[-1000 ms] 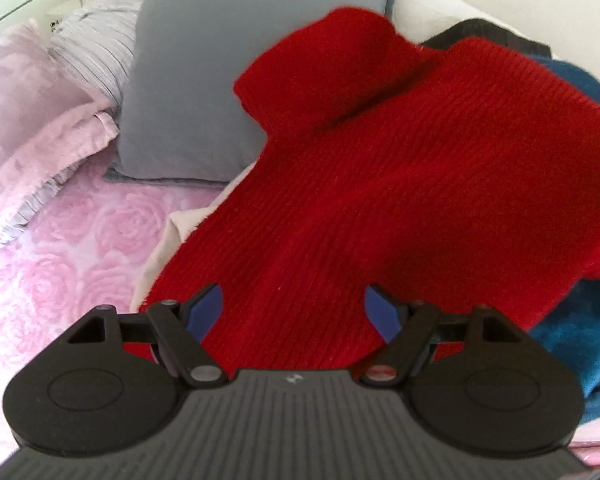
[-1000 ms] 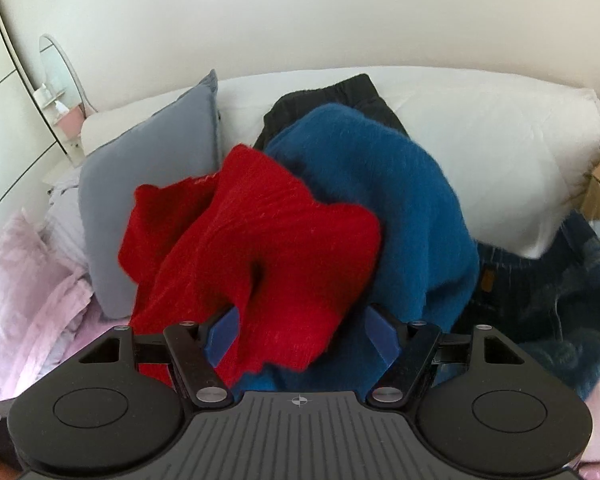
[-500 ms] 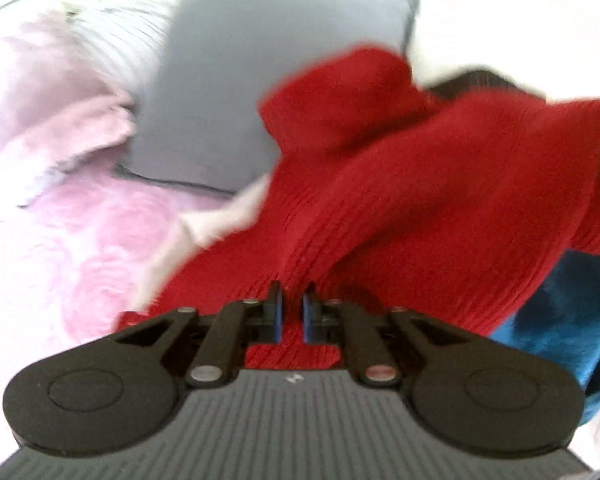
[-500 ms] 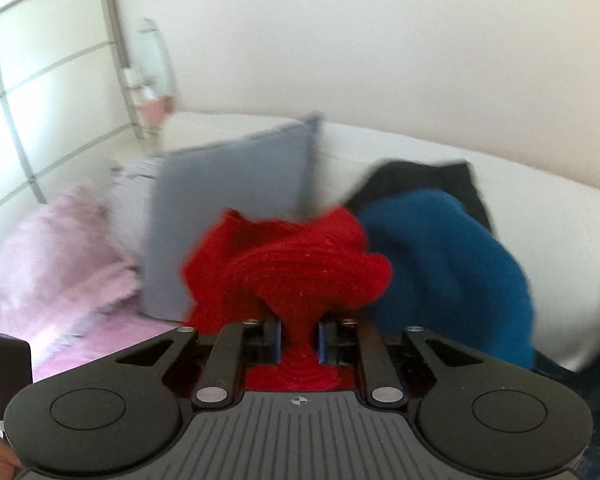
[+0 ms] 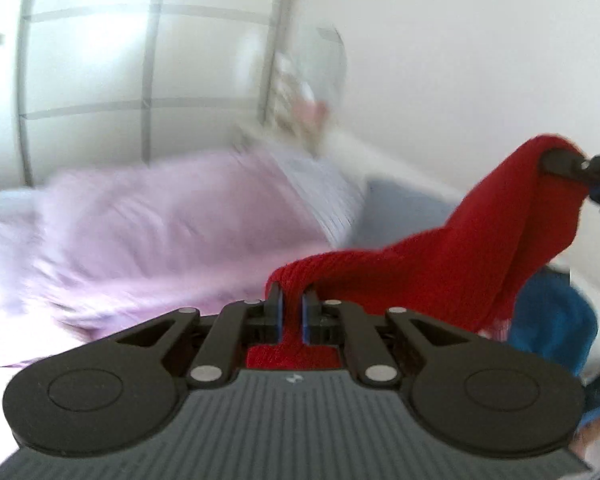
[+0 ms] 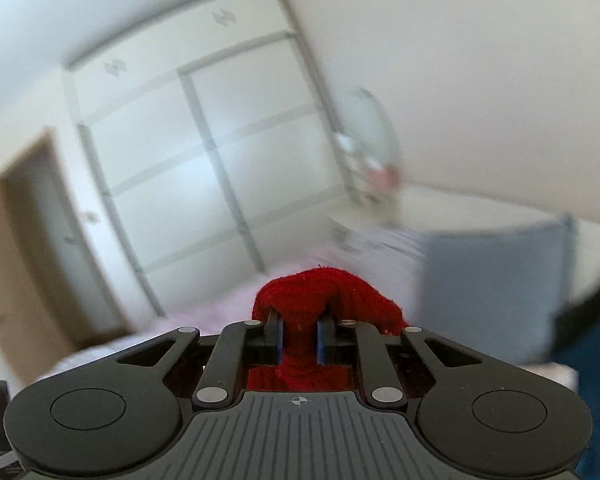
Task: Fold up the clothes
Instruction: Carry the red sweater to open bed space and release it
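Red ribbed knit sweater (image 5: 440, 268) is pinched in both grippers, held up off the bed. Left gripper (image 5: 291, 312): jaws clamped on a bunched fold. Right gripper (image 6: 298, 338): jaws closed on a thicker wad. Left view shows the sweater draped across to the right gripper, over a fuzzy blue garment (image 5: 552, 320), with a pink bedspread (image 5: 140, 240) below. Right view alone shows the white panelled wardrobe (image 6: 204, 160) and grey pillow (image 6: 492, 280).

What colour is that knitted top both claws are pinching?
Bright red: the sweater shows best in the left wrist view.
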The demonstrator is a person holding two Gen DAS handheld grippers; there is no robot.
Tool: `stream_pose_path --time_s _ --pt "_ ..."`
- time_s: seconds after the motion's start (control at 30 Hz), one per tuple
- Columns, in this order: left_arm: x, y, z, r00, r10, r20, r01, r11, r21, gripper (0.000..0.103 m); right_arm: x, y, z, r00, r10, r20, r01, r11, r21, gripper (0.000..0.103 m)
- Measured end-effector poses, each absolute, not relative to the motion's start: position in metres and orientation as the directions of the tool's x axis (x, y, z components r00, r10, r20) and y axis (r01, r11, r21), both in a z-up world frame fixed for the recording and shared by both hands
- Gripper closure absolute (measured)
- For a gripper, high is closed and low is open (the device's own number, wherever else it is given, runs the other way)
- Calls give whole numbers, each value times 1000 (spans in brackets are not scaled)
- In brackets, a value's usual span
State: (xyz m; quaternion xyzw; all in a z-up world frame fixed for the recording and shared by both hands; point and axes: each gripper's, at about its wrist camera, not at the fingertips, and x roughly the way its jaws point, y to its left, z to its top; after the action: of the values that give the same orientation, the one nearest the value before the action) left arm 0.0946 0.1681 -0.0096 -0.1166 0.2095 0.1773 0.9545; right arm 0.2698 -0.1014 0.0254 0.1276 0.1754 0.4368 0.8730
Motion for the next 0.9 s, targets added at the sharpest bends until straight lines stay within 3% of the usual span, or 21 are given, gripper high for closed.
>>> stream_pose_path --time_s 0.1,0.2,0.27,0.3,0.33,0.43,0.6,0.73,0.9 --pt "23 183 24 846 376 -378 -450 883 -130 97 228 -74 54 490 865 -108 -781 491 387 90" --pt "-41 197 36 811 442 -383 -520 845 -126 96 188 -44 67 401 910 -102 -816 406 412 89" --pt "-75 209 27 749 476 -461 -581 806 -113 91 163 -16 63 314 931 -187 -825 365 431 67" --pt "-87 215 17 697 490 -523 -621 778 -99 88 147 -1 53 279 920 -274 -827 376 418 34" --pt "-99 221 5 641 500 -582 -657 749 -80 89 132 15 42 250 895 -368 -828 395 399 17" --pt "-140 231 -34 512 492 -704 -720 693 -39 89 86 54 5 162 787 -595 -834 432 344 17" --pt "-204 220 -74 402 435 -806 -743 670 -10 89 13 58 -63 75 643 -762 -833 461 307 17" --pt "-235 200 -85 382 397 -835 -726 687 -5 89 -22 40 -105 91 538 -838 -855 474 212 17" --pt "-242 165 -96 396 369 -841 -697 717 -13 85 -47 8 -113 78 498 -863 -854 480 200 17"
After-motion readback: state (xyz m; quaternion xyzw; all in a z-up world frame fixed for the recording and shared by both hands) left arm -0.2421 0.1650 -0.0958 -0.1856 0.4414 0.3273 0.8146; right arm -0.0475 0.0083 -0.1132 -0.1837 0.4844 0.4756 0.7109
